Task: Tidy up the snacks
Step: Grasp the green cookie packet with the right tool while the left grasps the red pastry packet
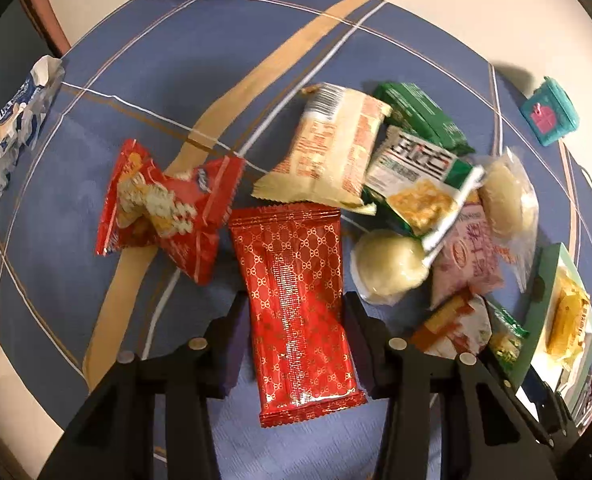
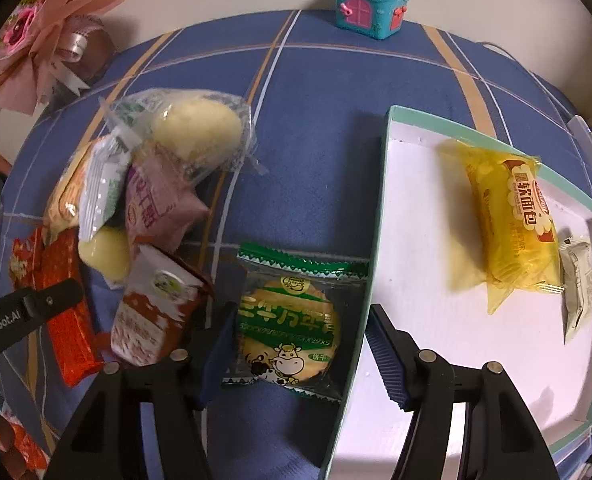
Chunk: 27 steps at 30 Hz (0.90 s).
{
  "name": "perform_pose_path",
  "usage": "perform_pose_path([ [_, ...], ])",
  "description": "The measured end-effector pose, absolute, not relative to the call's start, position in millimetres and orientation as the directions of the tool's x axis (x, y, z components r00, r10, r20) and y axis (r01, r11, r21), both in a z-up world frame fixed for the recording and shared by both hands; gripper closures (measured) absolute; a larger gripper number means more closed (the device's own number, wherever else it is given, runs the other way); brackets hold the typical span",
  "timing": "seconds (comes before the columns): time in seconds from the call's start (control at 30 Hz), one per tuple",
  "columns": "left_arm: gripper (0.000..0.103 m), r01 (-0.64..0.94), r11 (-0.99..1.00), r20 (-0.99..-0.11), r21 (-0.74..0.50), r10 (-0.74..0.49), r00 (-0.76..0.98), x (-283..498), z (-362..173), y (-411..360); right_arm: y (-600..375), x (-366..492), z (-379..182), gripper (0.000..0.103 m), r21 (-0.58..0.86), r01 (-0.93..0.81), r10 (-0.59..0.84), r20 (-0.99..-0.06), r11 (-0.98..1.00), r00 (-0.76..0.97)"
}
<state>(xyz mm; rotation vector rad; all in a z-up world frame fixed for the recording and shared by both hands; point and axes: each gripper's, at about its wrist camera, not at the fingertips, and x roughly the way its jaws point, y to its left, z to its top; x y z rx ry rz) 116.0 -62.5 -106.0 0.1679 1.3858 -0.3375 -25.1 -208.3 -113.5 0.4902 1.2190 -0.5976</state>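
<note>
The left gripper points down with its two black fingers pressed against the long sides of a red foil packet with a gold lattice pattern, which lies on the blue checked cloth beside the heap of mixed snack packets. The right gripper stands partly open astride a clear green-edged biscuit packet with a cartoon cow, its pads not touching it; the packet lies against the left wall of the shallow white box with a mint-green rim, where a yellow bread packet rests.
</note>
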Motion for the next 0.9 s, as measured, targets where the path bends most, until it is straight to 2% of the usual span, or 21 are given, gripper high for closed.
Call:
perform_pose_path([
  [0.43,0.055,0.416,0.909,-0.990,-0.029,-0.082,0.111,80,-122,-92,-220,-43,-114,0.037,0.001,0.661,-0.134,-0.979,0.751,0.154],
  [0.67,0.055,0.414,0.909,-0.991,-0.054,-0.101,0.093,90,-117,-71,-221,-34,-86,0.036,0.008,0.651,-0.174,-0.961,0.759,0.215],
  [0.9,0.055,0.414,0.909,-0.991,-0.057,-0.103,0.089,88,-116,-73,-211,-23,-79,0.036,0.054,0.619,-0.141,-0.955,0.783,0.261],
])
